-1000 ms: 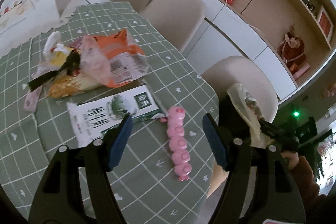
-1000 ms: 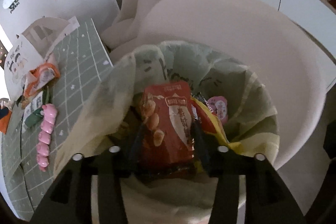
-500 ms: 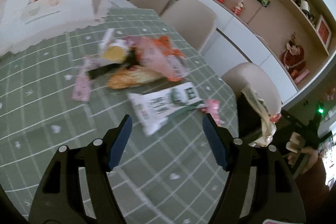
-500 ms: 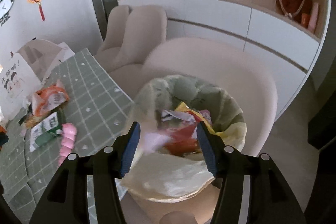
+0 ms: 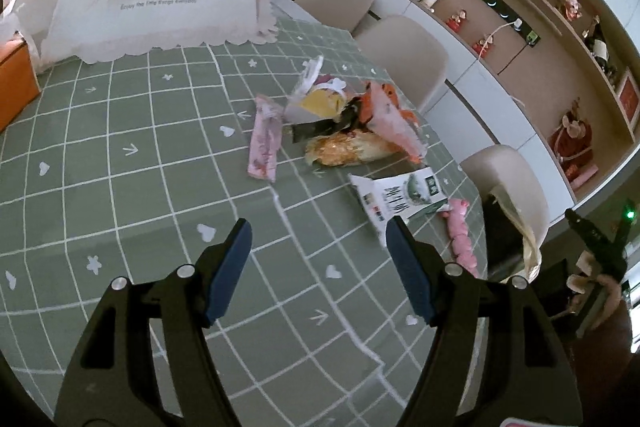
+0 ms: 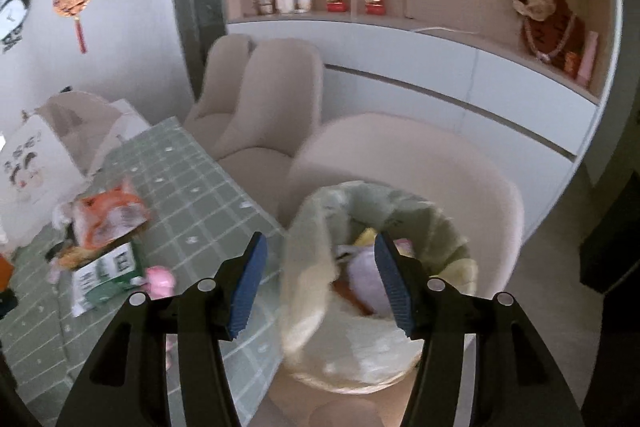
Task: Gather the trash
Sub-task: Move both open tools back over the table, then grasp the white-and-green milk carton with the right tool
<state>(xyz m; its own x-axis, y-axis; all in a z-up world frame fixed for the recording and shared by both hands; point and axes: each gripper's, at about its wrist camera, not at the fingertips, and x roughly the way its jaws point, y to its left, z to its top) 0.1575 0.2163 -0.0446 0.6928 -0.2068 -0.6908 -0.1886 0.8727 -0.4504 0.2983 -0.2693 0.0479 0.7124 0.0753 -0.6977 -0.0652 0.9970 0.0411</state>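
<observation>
My left gripper (image 5: pixel 318 269) hung over the green checked tablecloth (image 5: pixel 120 187), jaws apart, nothing between | wrapper pile (image 5: pixel 340 123) at 12 o'clock, white-green carton (image 5: pixel 396 197) at 1 | my right gripper (image 6: pixel 318 281) had just been opening, empty, above the bag-lined bin (image 6: pixel 360 315).
</observation>
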